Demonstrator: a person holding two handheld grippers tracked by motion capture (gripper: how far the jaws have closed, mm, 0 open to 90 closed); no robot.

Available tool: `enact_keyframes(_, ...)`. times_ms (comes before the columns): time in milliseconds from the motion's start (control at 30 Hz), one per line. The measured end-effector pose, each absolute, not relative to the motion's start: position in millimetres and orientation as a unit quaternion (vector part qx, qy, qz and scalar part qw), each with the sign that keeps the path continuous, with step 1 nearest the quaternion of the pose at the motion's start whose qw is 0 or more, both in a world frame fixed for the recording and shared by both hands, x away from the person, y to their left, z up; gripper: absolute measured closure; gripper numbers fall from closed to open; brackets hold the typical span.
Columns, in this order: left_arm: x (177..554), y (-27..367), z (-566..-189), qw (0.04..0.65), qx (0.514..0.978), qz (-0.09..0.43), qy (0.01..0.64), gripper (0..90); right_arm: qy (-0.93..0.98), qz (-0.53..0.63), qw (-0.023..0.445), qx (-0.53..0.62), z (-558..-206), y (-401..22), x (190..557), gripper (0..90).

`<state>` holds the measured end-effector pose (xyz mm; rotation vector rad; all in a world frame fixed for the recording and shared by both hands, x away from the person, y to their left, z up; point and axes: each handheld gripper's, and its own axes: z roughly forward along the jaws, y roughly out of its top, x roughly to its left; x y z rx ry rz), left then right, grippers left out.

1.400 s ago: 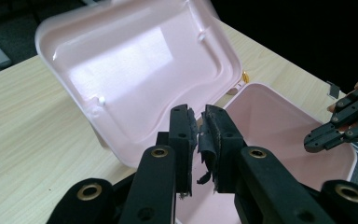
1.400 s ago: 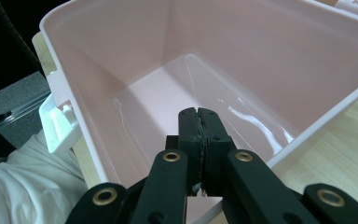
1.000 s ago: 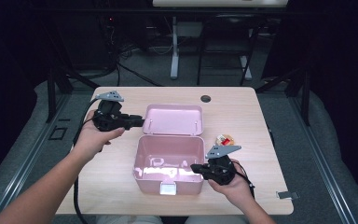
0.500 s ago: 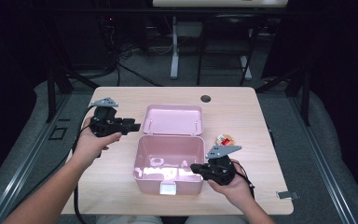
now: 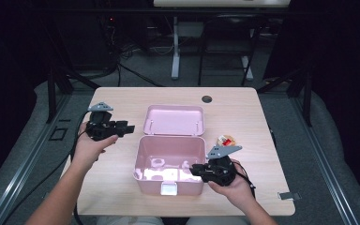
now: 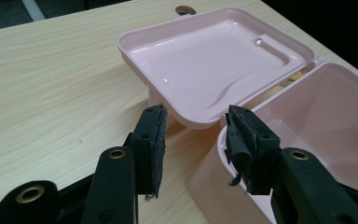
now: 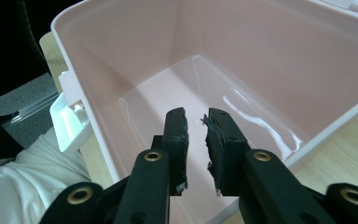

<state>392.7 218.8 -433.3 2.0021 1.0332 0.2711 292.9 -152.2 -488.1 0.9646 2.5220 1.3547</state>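
Dark floor and cable-strewn stands surround a pale wood-grain worktop [image 5: 122,187], where a pink plastic box [image 5: 169,161] sits with its hinged pink lid [image 5: 173,119] thrown back flat behind it. At the box's left, the left claw [image 6: 193,140] is level with the seam where lid meets box; its jaws have just been opening and stand released, with only the lid's corner and the box's rim beyond the gap, nothing pressed by the pads. At the box's right front corner, the right claw [image 7: 196,149] points over the rim into the bare pink interior; its jaws have just been parting too, a narrow slit between them and nothing in it. Just behind the right claw lies a small red-and-yellow object [image 5: 225,139], too small to identify.
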Motion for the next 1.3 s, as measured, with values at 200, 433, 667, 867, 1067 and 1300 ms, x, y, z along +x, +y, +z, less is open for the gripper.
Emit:
enact_keyframes(200,385.2,214.2,-433.2,0.423,0.806,0.11,0.399,54.8,0.835,0.448,0.062,0.314,-484.7,-152.0,290.6,72.0)
enact_keyframes(433,371.7,214.8,-429.0,0.414,0.816,0.118,0.386,52.4,0.829,0.454,0.068,0.319,-472.8,-158.3,290.1,60.8)
enact_keyframes(667,366.2,215.8,-430.2,0.414,0.819,0.109,0.381,47.6,0.822,0.456,0.078,0.332,-454.2,-165.2,296.1,49.1)
enact_keyframes(867,363.7,219.4,-430.8,0.41,0.824,0.101,0.379,46.9,0.83,0.44,0.089,0.332,-440.9,-163.9,301.8,46.9)
enact_keyframes(1067,360.3,222.0,-428.1,0.411,0.825,0.097,0.375,46.2,0.839,0.421,0.103,0.329,-430.7,-160.2,307.6,45.3)
enact_keyframes(1300,358.3,221.9,-429.4,0.401,0.831,0.092,0.374,46.3,0.844,0.411,0.091,0.331,-424.1,-158.9,316.2,45.1)
